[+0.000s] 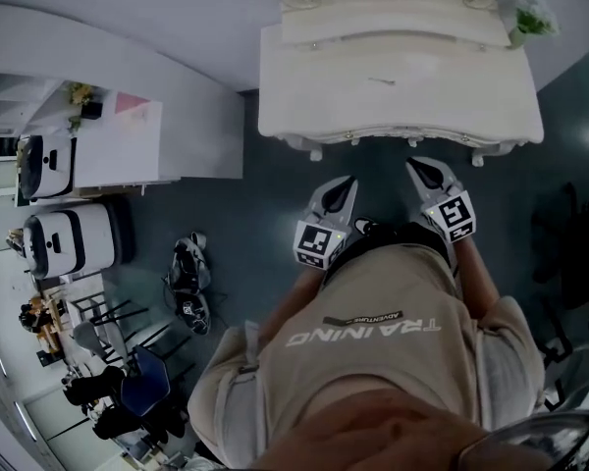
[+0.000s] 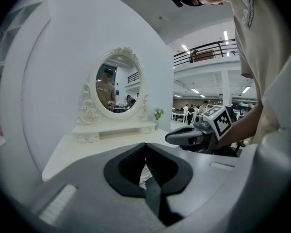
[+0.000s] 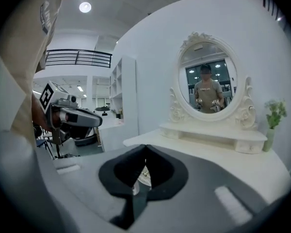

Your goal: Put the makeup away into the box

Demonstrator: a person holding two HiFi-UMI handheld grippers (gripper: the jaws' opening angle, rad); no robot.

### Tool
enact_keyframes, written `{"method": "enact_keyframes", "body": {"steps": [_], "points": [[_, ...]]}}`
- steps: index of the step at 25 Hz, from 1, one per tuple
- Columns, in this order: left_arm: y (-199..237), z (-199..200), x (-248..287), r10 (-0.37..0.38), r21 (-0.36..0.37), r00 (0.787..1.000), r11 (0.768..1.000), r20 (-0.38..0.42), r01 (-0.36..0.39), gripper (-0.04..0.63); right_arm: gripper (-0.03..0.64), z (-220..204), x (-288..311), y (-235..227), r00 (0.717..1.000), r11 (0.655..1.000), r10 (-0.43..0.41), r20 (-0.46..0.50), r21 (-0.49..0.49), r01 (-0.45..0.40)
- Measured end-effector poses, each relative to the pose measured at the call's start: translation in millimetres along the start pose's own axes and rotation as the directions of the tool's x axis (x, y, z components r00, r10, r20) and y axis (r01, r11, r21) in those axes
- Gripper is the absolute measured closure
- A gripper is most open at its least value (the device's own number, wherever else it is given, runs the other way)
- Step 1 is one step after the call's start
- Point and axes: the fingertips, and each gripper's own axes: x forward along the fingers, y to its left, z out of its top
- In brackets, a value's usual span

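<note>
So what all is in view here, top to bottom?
dressing table: one, white, straight ahead of the person
oval mirror: one, white carved frame, upright at the table's back
plant in a vase: one, green sprigs in a pale vase, table's back right corner
counter: one, white, against the wall at left
machines: two, white with black fronts, far left; I cannot tell what kind
shoes: seemingly a pair, black and white, on the dark floor at left
makeup, box: none visible
T-shirt: one, beige, on the person
left hand-held gripper: one, grey, jaws shut, empty
right hand-held gripper: one, grey, jaws shut, empty
</note>
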Motion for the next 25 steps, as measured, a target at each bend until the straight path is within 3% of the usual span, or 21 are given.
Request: {"method": "enact_keyframes", "body": {"steps": [3,11,17,25], "points": [[27.4,-20.1,-19.8,0.068,-0.008,0.998,0.998,-0.001,-0.068,0.588,0.615,-5.7,26.6,1.1,1.000,1.000,0.010,-0.009,-0.006,-0.010],[88.4,-57.3,-63.3,0.218,-0.162,0.973,0.960,-0.069,-0.227,0.588,0.615,26.5,94.7,20.4,0.994,0.994,0.104,-0.023,-0.012,-0.104],[139.4,-67.6,-54.1,0.253,-0.185,0.963,0.946,-0.096,-0.267,0.588,0.615,37.2,148.4,19.7,0.990,0.990,0.140,-0.019,-0.027,-0.140],[211.9,-24.6,26.3,0.247,-0.149,0.961,0.953,-0.122,-0.264,0.588,0.615,51.8,224.7,-67.8,0.993,0.990,0.109,0.039,0.084,-0.112]]}}
